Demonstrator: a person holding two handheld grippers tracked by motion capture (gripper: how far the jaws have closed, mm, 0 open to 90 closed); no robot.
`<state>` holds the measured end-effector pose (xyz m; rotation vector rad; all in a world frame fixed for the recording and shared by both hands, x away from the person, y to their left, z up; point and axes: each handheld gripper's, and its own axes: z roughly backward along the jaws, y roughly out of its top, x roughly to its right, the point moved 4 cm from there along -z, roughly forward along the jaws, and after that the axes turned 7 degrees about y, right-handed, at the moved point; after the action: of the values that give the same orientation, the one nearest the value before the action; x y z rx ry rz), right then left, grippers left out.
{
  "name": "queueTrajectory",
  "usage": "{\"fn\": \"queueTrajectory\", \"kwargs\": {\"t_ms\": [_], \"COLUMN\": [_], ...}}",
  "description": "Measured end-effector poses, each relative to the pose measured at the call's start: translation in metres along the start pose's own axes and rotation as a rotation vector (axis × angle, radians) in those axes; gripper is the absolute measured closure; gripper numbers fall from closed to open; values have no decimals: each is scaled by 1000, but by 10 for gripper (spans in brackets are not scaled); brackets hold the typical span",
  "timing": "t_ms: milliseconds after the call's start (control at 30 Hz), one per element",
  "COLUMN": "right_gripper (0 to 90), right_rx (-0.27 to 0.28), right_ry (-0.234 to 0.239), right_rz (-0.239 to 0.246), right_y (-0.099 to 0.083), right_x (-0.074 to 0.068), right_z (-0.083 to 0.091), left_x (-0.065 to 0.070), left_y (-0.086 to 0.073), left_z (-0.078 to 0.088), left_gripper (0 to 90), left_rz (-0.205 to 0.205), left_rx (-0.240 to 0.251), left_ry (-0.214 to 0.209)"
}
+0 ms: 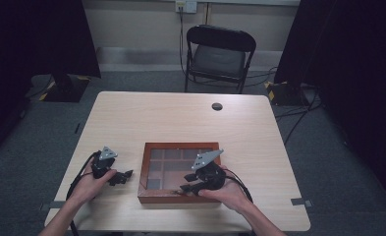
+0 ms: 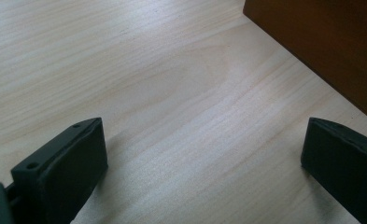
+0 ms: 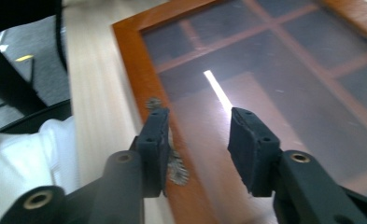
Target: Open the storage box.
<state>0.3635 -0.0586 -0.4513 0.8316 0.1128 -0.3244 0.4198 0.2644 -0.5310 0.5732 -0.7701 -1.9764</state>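
Note:
A brown wooden box (image 1: pixel 144 169) with a glass lid (image 1: pixel 173 167) over several compartments lies on the table's near half. My right gripper (image 1: pixel 186 188) hovers over the box's near edge, held in a hand. In the right gripper view it (image 3: pixel 197 135) is open: one jaw is above the wooden frame (image 3: pixel 134 60) beside a small metal clasp (image 3: pixel 177 170), and the other is above the glass (image 3: pixel 274 70). Nothing is pressed between the pads. My left gripper (image 1: pixel 124 176) rests to the left of the box. Its jaws (image 2: pixel 204 140) stand wide apart over bare wood, near the box's side (image 2: pixel 321 42).
The light wooden table (image 1: pixel 180 118) has a round cable hole (image 1: pixel 217 106) near its far edge. A black folding chair (image 1: pixel 219 54) stands behind it. Dark curtains hang at both sides, and cables lie on the floor. A white sleeve (image 3: pixel 22 158) is beside the right gripper.

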Motion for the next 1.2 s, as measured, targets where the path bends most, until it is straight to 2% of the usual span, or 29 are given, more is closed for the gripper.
{"fn": "queueTrajectory", "kwargs": {"t_ms": [67,267,400,633,767,1033,1200], "right_gripper": [651,751,761,775,780,818,820], "right_rx": [-2,-4,-14,-38,-33,-43,-44], "right_ry": [20,38,47,49,47,36,44], "right_rz": [12,36,62,80,96,105,91], "right_y": [0,2,2,-1,0,0,1], "right_x": [-2,-7,-8,-10,-10,-13,-12], "right_z": [-4,-5,-7,-13,-14,-15,-15], "left_x": [0,0,0,0,0,0,0], "left_y": [0,0,0,0,0,0,0], "left_z": [0,0,0,0,0,0,0], "left_gripper": [0,0,0,0,0,0,0], "left_rz": [1,-3,1,1,0,1,0], "left_rx": [0,-1,0,0,0,0,0], "left_ry": [0,0,-1,-1,0,-1,0]}}
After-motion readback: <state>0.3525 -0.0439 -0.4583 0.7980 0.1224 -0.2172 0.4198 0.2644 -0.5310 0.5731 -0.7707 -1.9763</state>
